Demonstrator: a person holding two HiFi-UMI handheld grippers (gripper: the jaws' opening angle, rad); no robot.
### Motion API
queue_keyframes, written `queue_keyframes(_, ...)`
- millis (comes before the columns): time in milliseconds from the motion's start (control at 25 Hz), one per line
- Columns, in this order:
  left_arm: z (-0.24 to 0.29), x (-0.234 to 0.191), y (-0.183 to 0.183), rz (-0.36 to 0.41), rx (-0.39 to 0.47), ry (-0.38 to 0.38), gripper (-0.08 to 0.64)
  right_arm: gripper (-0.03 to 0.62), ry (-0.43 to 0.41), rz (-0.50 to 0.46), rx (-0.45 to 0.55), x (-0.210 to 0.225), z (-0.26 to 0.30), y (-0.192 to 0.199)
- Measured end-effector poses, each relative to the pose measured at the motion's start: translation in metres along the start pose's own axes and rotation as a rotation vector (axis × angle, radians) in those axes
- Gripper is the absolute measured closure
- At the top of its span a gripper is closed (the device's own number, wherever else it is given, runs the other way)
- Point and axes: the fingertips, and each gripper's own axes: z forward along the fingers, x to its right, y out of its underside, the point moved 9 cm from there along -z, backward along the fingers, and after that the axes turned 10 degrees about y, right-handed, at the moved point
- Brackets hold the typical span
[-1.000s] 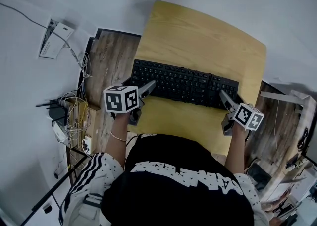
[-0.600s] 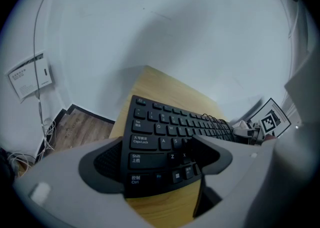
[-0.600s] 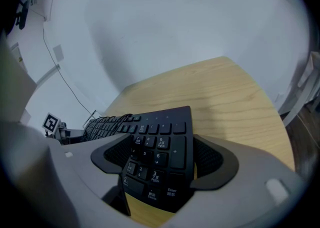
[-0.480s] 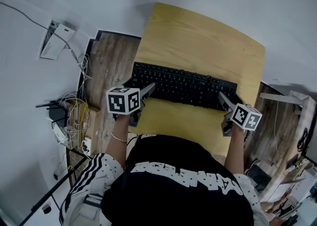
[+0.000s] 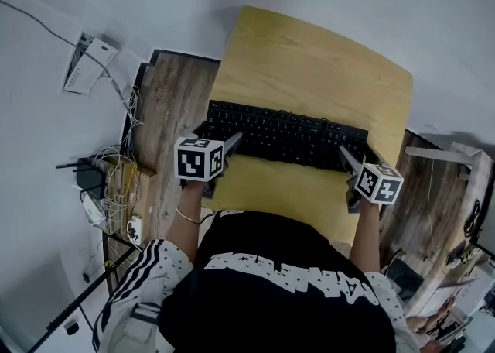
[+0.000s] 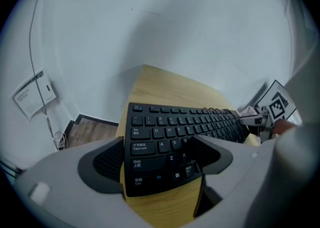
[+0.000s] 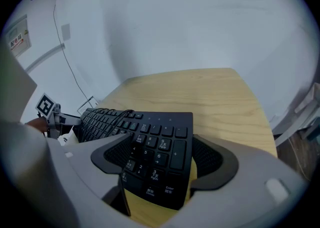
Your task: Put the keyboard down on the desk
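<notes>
While each pair of fingers has an end of the keyboard (image 5: 286, 136) between it, the coming move turns on how that long black body lies across the counter (image 5: 317, 57).

The left gripper (image 6: 160, 157) has its fingers (image 6: 107, 159) narrowed onto the keyboard's left end. One pad sits against the outer edge by the Shift key, and the other reaches over the keys near Z and X. The right gripper (image 7: 160, 157) mirrors this on the number-pad end: one finger (image 7: 210, 159) stands at the outer edge and its partner lies across the digit keys. Both grips look closed on the keyboard, not loose.

Outward from the fingers, the keyboard's long axis runs from one gripper to the other, across the counter's width. It is a little skewed, with the right end closer to the near edge. Both grippers come at it from the near side, so neither is better placed; each owns its own end.

Bare wood shows beyond the keyboard and under its near edge. I cannot tell whether its underside already touches the counter or hangs just above it. My judgement is that the set-down needs both ends lowered level and together, and only then should the fingers spread. If one end were released first, the keyboard could swing about the other.
</notes>
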Motion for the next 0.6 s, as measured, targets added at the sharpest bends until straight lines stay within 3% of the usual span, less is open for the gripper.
queue_keyframes(280,0.002,0.004,0.0,0.065,-0.009,-0.039,0.147,0.206,0.009,-0.019,0.015,0.0,-0.002,-0.002)
queue_keyframes(600,-0.006,0.004,0.0,0.04,0.03,-0.031,0.149,0.212,0.036,-0.034,0.048,-0.001,-0.012,-0.005)
